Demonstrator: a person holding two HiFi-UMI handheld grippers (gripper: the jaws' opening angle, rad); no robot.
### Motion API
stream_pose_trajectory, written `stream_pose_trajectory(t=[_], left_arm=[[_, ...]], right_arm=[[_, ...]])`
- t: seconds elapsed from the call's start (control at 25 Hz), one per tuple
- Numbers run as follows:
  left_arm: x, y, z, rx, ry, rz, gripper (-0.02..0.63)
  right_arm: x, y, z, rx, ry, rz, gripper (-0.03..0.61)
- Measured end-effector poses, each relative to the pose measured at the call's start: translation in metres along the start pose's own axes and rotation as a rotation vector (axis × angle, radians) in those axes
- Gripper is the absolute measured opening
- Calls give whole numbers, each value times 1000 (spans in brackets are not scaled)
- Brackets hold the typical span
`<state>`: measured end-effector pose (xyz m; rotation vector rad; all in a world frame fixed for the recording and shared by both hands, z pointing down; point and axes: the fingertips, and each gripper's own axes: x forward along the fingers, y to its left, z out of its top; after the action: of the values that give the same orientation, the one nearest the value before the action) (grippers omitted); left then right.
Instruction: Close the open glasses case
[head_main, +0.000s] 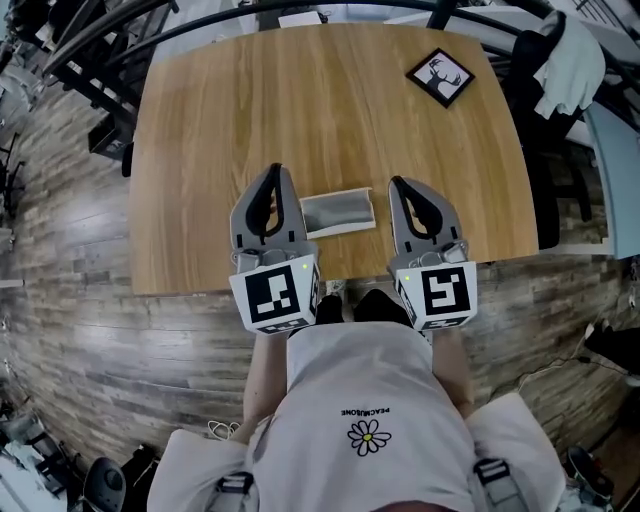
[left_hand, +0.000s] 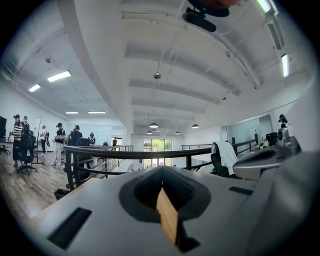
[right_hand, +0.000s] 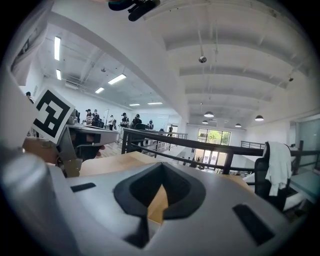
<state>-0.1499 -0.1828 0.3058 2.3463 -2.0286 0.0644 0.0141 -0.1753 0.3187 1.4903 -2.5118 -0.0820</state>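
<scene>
The grey glasses case (head_main: 337, 213) lies open on the wooden table (head_main: 300, 110), close to its near edge. My left gripper (head_main: 275, 172) reaches over that edge just left of the case, jaws shut and empty. My right gripper (head_main: 397, 184) does the same just right of the case, also shut with nothing in it. Both point level across the table. In the left gripper view the shut jaws (left_hand: 161, 171) meet in front of the railing; the case is hidden below them. The right gripper view shows its shut jaws (right_hand: 161, 166) over the tabletop, case not in sight.
A framed deer picture (head_main: 440, 76) lies at the table's far right corner. A chair draped with a white garment (head_main: 562, 58) stands to the right of the table. A black railing (left_hand: 125, 152) runs behind the table. Several people stand far off at the left (left_hand: 60, 135).
</scene>
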Motion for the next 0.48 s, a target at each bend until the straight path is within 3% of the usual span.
stream_pose_trajectory(t=[0.28,0.48], left_arm=[[18,-1,5,17,-1,31,17],[14,-4,9,2,-8,64,17]], right_arm=[[14,-28,1,87,-41,8,5],[18,-33,11,81,-74,34,5]])
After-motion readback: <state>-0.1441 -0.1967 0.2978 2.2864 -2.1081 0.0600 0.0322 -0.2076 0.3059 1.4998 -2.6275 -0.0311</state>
